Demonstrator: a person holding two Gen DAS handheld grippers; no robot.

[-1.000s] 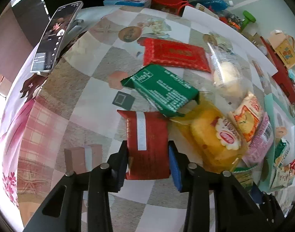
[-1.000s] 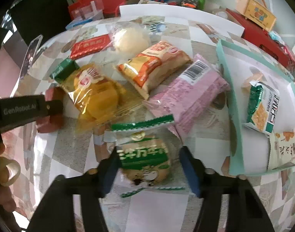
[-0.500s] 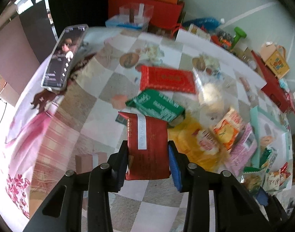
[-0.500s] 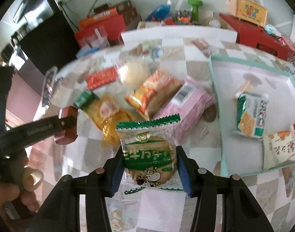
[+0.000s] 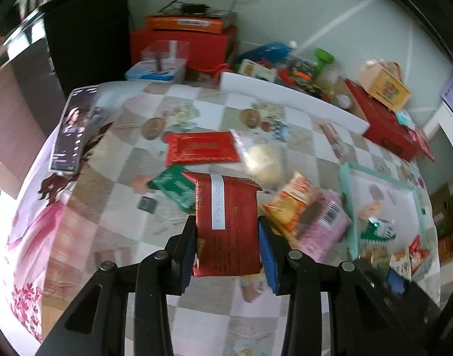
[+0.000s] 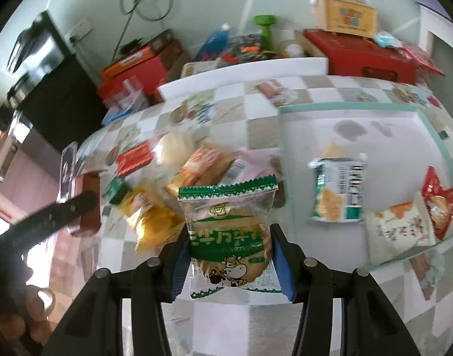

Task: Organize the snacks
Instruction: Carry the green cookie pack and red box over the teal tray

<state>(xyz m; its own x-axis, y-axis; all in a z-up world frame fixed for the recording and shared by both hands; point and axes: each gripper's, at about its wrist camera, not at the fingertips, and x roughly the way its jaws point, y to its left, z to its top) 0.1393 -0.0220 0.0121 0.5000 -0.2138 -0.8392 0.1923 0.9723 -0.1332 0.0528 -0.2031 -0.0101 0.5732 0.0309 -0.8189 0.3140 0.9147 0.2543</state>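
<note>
Left wrist view showed you the checkered tablecloth [image 5: 113,160] under everything, with the mint-rimmed tray [image 5: 346,195] at its right side and a phone [image 5: 70,127] lying near its left edge. Loose on the cloth sat a flat red packet [image 5: 202,148], a green packet [image 5: 174,185], an orange snack bag [image 5: 294,204] and a pink packet [image 5: 327,225] with a barcode, the last two touching. Your left gripper [image 5: 228,243] was clamped on a dark red snack pack [image 5: 228,222], held off the cloth; its white strip read "2025/12/01 B", while the finer print was too small to read.

In the right wrist view the tray [image 6: 345,108] held a green-and-white packet [image 6: 339,191], a cream packet [image 6: 404,227] and a red packet [image 6: 440,201], the last two touching. Your right gripper [image 6: 231,255] was closed on a green cookie packet [image 6: 229,237] with a cartoon cow, raised above the cloth just left of the tray; its lettering was blurred
</note>
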